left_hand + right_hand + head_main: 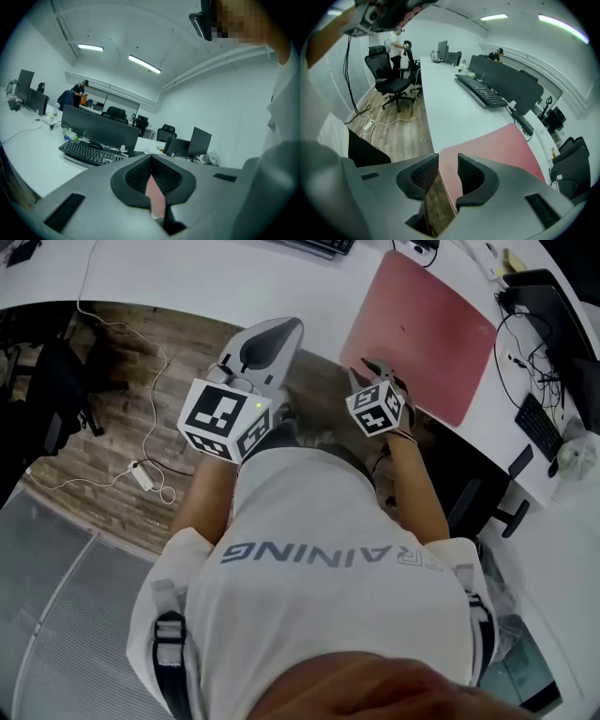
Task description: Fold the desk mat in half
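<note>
Red and thin, the desk mat (422, 329) lies flat and unfolded on a white desk (187, 277), its near edge running along the desk's front above a wooden floor (122, 418).

At left, the left gripper (286, 329) hangs over the desk's front edge, well apart from the mat. Its jaw tips are pressed together. A pinkish sliver shows in the slit behind them, but what it is cannot be told, and nothing on the desk is in its hold.

At centre, the right gripper (448, 161) points down at the mat's near left corner. Its jaws stand wide apart, with the corner seen in the gap between them, and the pads press on nothing.

The mat looks light, limp and hard to damage. It will likely sag and trail if raised by one corner alone, and its smooth face may let it slide across the desk instead of lifting.

The best hold appears to be the two corners of the near edge, where the sheet meets the desk's front and a jaw can get under it. One gripper should pinch each corner before the edge is carried over to the far side.
</note>
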The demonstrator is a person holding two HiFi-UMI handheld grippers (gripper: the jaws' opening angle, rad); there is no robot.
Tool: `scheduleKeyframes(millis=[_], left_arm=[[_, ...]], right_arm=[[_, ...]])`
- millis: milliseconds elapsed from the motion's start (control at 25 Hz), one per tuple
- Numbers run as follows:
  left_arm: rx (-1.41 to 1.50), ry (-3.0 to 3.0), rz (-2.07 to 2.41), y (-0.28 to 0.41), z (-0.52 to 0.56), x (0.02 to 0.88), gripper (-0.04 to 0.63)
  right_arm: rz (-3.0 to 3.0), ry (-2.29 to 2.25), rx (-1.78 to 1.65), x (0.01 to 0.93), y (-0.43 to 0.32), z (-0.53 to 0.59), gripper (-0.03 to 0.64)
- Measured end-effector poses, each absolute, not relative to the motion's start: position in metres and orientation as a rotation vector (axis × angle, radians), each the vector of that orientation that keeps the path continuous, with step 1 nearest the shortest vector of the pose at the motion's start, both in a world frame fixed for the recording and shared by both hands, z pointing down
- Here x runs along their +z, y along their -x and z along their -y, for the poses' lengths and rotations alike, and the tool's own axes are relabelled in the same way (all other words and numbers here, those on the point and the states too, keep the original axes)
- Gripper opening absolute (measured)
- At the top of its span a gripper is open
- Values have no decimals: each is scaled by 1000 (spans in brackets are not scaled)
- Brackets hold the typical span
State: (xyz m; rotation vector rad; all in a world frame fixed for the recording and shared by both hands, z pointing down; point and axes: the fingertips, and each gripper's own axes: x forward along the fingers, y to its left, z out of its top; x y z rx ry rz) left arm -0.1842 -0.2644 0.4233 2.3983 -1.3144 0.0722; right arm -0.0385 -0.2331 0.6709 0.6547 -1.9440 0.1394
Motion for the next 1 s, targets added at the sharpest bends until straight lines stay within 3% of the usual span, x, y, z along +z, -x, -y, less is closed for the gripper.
scheduleKeyframes(millis=[440, 920, 1000], left_arm=[[52, -2312, 1276, 212, 278, 458, 28], [48, -2332, 1289, 209, 277, 446, 28], [48, -2333, 1300, 198, 274, 443, 28]], right_arm=[[1709, -565, 2, 744, 48, 227, 153], [1816, -511, 117, 739, 48, 228, 100], [1857, -468, 165, 736, 49, 227, 54]])
